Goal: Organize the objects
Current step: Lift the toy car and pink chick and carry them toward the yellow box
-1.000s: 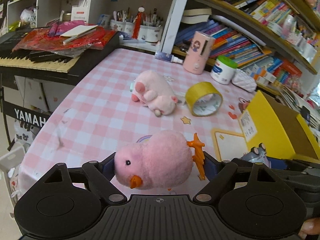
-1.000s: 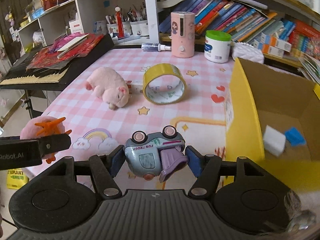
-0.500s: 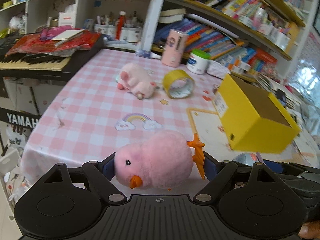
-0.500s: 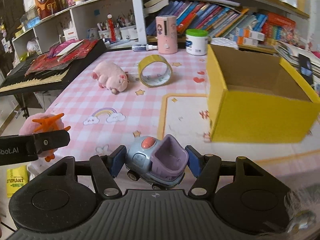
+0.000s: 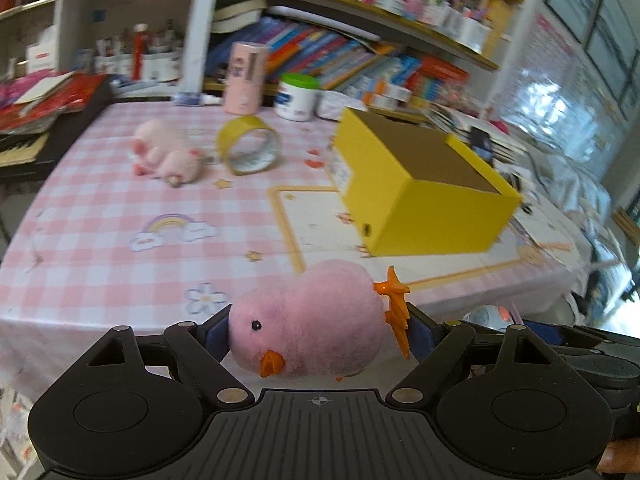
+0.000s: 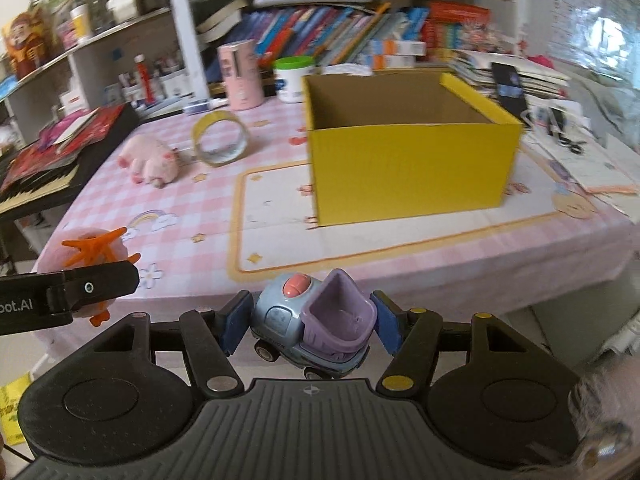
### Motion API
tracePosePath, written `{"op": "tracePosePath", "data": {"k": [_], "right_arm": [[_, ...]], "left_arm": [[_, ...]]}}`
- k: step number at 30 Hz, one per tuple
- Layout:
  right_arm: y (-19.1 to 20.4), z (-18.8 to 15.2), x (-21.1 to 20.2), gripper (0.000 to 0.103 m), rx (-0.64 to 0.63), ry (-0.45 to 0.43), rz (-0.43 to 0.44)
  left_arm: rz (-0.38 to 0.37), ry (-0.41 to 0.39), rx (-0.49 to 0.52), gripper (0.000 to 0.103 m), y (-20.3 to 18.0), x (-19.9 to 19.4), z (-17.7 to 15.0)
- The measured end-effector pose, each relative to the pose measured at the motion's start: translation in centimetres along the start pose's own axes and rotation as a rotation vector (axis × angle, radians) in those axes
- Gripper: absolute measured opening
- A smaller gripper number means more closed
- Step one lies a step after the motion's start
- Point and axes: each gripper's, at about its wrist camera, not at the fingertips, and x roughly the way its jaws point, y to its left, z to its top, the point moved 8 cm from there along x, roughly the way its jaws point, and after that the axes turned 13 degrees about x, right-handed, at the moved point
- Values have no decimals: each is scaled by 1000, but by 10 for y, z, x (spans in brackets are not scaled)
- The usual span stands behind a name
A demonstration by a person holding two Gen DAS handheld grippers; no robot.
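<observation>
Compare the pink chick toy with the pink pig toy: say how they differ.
The pink chick toy is clamped off the table between the left gripper jaws; the pink pig toy lies free on the checked tablecloth. The chick toy has an orange beak and feet; the pig toy shows none. The pig toy lies beside the tape roll. Both are pink and plush.

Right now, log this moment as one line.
left gripper: shut on pink chick | right gripper: shut on toy truck | yellow box: open, ahead
</observation>
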Motion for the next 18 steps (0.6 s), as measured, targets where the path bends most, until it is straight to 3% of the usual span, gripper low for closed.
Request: {"op": "tracePosePath", "data": {"k": [9,18], "right_arm": [[-53,2,-15,62,105,-26,-103],[-82,11,-17,62,136,-32,-150]], "left_arm": [[-109,11,91,85,-49,20,10],[-152,11,126,85,-74,37,23]]}}
